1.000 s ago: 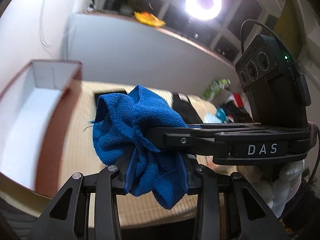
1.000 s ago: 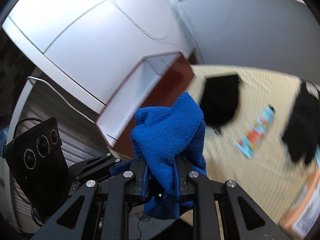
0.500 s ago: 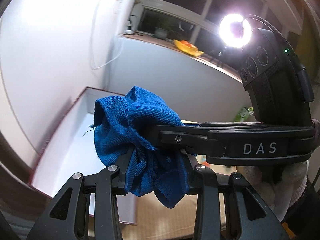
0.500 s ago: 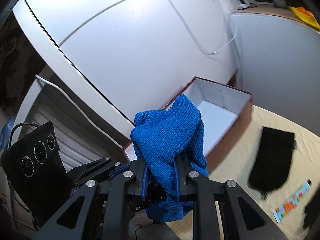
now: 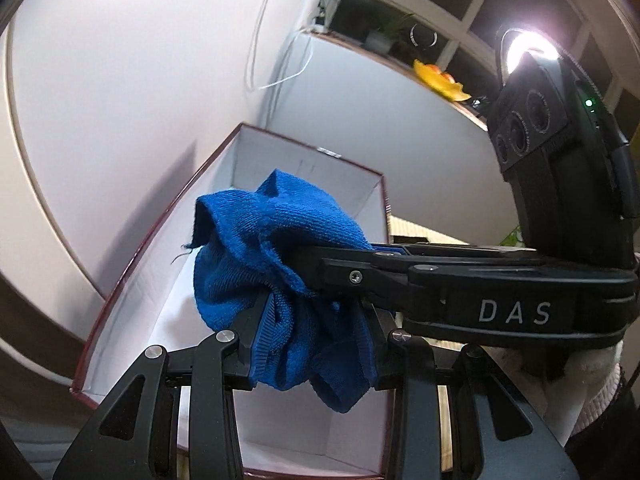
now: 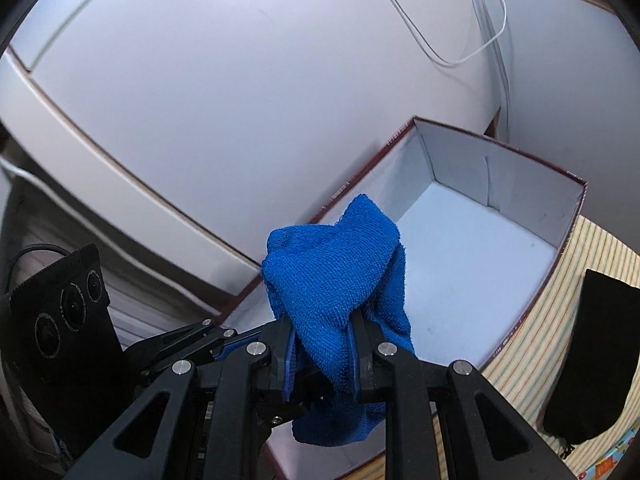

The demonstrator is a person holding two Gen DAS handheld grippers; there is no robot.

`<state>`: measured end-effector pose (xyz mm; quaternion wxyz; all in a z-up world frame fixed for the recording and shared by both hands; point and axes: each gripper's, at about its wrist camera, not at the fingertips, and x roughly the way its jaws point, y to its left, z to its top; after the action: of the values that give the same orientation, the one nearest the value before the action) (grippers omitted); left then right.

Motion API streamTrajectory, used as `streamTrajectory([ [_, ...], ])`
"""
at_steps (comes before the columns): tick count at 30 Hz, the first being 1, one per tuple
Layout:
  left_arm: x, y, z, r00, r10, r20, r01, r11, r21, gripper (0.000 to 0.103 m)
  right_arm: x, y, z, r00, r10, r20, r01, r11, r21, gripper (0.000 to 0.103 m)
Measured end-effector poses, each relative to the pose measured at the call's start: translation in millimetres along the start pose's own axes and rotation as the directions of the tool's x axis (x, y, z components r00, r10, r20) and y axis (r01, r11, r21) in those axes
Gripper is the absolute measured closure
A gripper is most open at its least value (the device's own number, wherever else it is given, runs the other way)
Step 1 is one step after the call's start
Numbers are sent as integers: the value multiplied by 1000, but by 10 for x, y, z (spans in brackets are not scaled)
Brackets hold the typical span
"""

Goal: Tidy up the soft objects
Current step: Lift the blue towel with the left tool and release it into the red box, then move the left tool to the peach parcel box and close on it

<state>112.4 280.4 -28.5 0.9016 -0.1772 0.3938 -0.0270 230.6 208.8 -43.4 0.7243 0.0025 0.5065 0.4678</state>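
Note:
A bunched blue cloth [image 5: 280,264] is pinched by both grippers at once. My left gripper [image 5: 314,320] is shut on its lower part. My right gripper [image 6: 320,344] is shut on the same cloth [image 6: 336,276] and crosses the left wrist view from the right as a black arm marked DAS [image 5: 460,292]. The cloth hangs above an open cardboard box [image 5: 160,280] with a white inside and a dark red rim. The box also shows in the right wrist view [image 6: 500,184]; its inside holds nothing I can see.
The box stands against a white wall [image 6: 240,80] on a striped mat [image 6: 532,344]. A black pouch [image 6: 592,356] lies on the mat to the right of the box. A white cable [image 6: 472,32] hangs on the wall. A window sill holds a yellow object [image 5: 436,80].
Both grippers, still holding the blue cloth together, have swung left from above the striped mat to above the open box. The box now fills the space behind the cloth.

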Motion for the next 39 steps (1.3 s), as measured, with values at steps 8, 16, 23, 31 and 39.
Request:
streamTrajectory([
  [8, 110, 60, -80, 996, 77, -44, -77, 997, -11, 62, -58, 30, -81, 988, -152, 38, 154, 987, -51, 41],
  [16, -164, -127, -353, 994, 111, -16, -111, 994, 16, 62, -474, -27, -338, 972, -219, 87, 223, 974, -46, 39],
  [23, -373, -527, -549, 996, 88, 21, -89, 994, 62, 62, -1204, -177, -845, 937, -317, 146, 322, 947, -7, 37],
  [31, -404, -1310, -810, 999, -43, -5, 43, 989, 139, 61, -2409, -677, -1728, 869, -448, 210, 438, 894, 98, 36],
  [39, -36, -2184, -1065, 982, -156, -109, 175, 963, 205, 52, -3282, -1408, -2684, 820, -544, 179, 483, 824, 295, 36],
])
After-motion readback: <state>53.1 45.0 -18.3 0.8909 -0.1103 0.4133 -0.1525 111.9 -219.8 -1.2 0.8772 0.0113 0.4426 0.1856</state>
